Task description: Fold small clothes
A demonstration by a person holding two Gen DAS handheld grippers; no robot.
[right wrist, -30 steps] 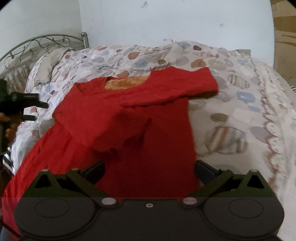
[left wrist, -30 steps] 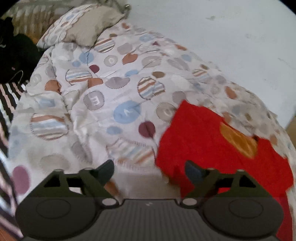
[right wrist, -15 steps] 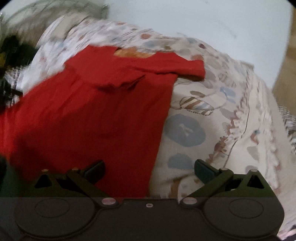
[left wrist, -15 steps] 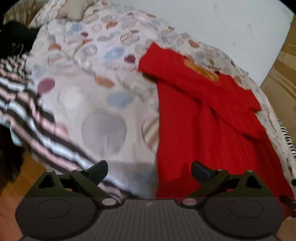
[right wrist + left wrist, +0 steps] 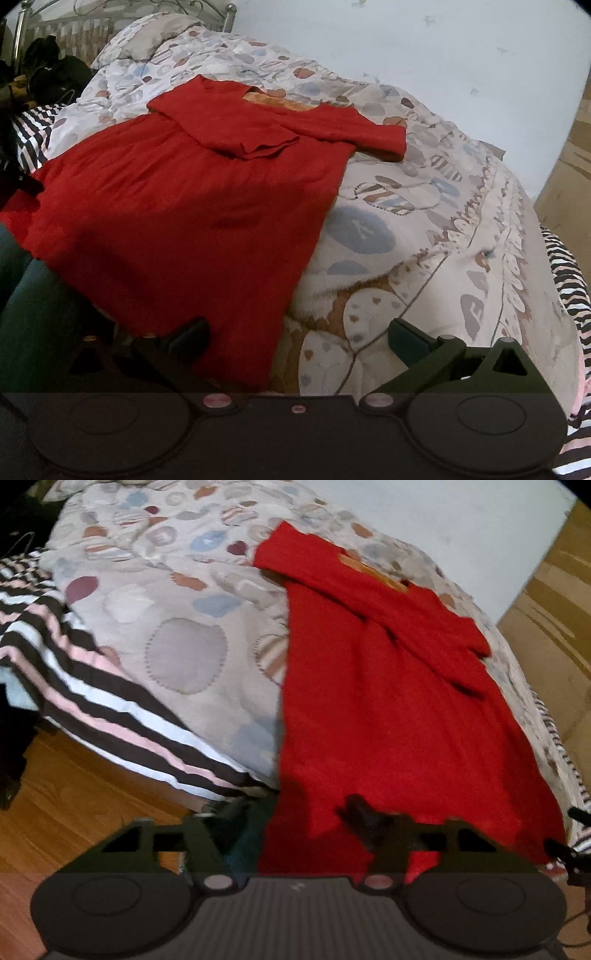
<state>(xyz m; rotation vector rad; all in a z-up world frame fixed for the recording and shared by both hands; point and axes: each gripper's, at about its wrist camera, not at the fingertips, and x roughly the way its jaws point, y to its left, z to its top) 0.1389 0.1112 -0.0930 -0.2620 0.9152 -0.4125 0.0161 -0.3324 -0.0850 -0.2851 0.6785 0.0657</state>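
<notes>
A red dress (image 5: 388, 709) lies spread on a patterned quilt, both sleeves folded in over the chest; it also shows in the right wrist view (image 5: 177, 206). Its hem hangs over the near bed edge. My left gripper (image 5: 295, 816) is open, its fingers straddling the hem's left corner, with the right finger in front of the cloth. My right gripper (image 5: 295, 336) is open, its fingers straddling the hem's right corner, with the left finger in front of the red cloth and the right finger over the quilt.
The quilt (image 5: 177, 620) with round patches covers the bed; it also shows in the right wrist view (image 5: 424, 229). A striped sheet (image 5: 92, 701) hangs below it. Wooden floor (image 5: 66, 812) lies at the left. A metal headboard (image 5: 122, 11) and dark clothes (image 5: 51, 70) are far left. A wall stands behind.
Both grippers have drawn back from the upper part of the dress and dropped toward the hem at the bed's near edge. Both stay open. The folded sleeves lie as before.
</notes>
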